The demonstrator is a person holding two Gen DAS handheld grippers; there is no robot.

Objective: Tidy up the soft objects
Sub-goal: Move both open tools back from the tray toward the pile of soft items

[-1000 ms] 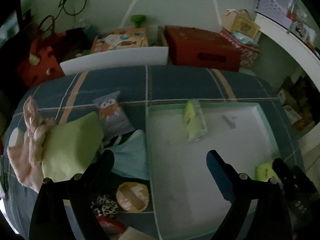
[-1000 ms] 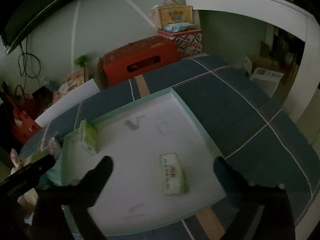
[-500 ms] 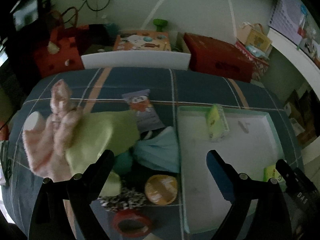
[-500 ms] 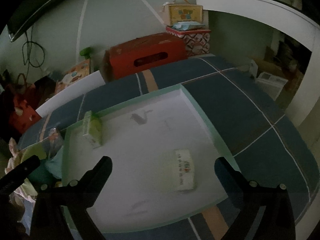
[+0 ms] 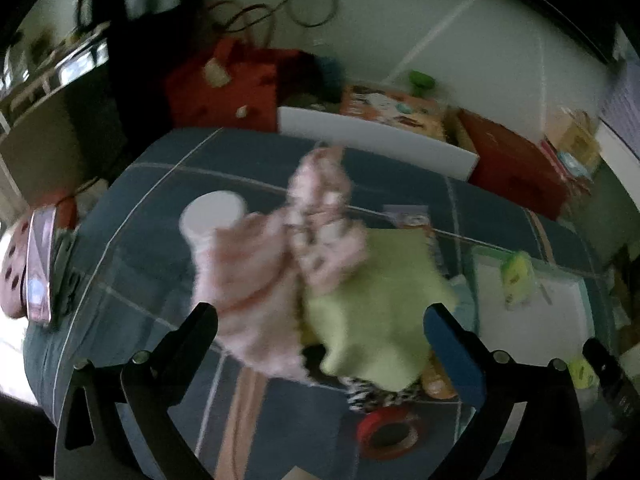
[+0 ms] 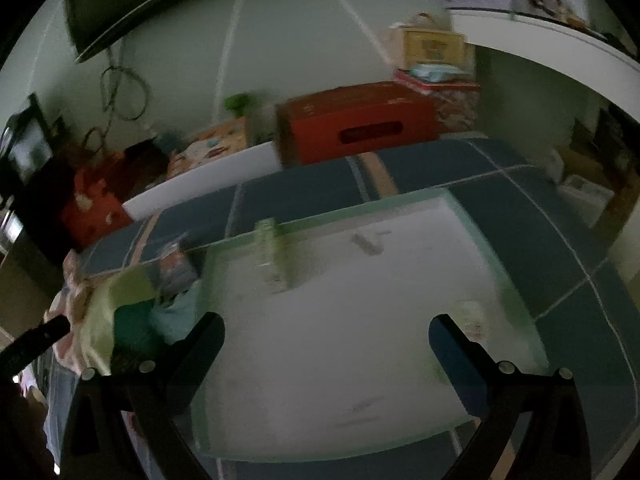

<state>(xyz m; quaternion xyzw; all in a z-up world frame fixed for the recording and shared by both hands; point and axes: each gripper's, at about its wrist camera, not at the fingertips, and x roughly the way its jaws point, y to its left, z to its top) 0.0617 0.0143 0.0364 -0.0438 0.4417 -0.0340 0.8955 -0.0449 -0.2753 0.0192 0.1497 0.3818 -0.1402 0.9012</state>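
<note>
- Soft objects are heaped on the plaid table cover (image 5: 132, 208), left of the shallow white tray (image 6: 360, 360); in the left wrist view the heap fills the middle of the frame, with the tray at about 3 o'clock.
- Pink fleecy cloth (image 5: 256, 280) is seen as the largest piece, lying at 10 o'clock from the lime-green cloth (image 5: 372, 292) and overlapping its edge (the blur leaves the exact overlap unclear).
- Two small green packs are already in the tray: one (image 6: 272, 256) near its far rim at 11 o'clock in the right wrist view, the other (image 6: 472, 320) a faint smear at 3 o'clock.
- The left gripper (image 5: 320, 320) is shown with its jaws opening to their widest, poised over the two cloths; nothing is pinched between them.
- The right gripper (image 6: 326, 332) is held wide apart over bare tray floor, with nothing in its grasp.
- The step in hand is judged to be the reach for the next cloth. It would be done well if one cloth were singled out, the jaws were lowered around a raised fold rather than a flat edge, and closing were delayed until the fabric is well between the pads.
- The white cup (image 5: 212, 212) at 10 o'clock and the red tape roll (image 5: 388, 432) at 5 o'clock should be left undisturbed.
</note>
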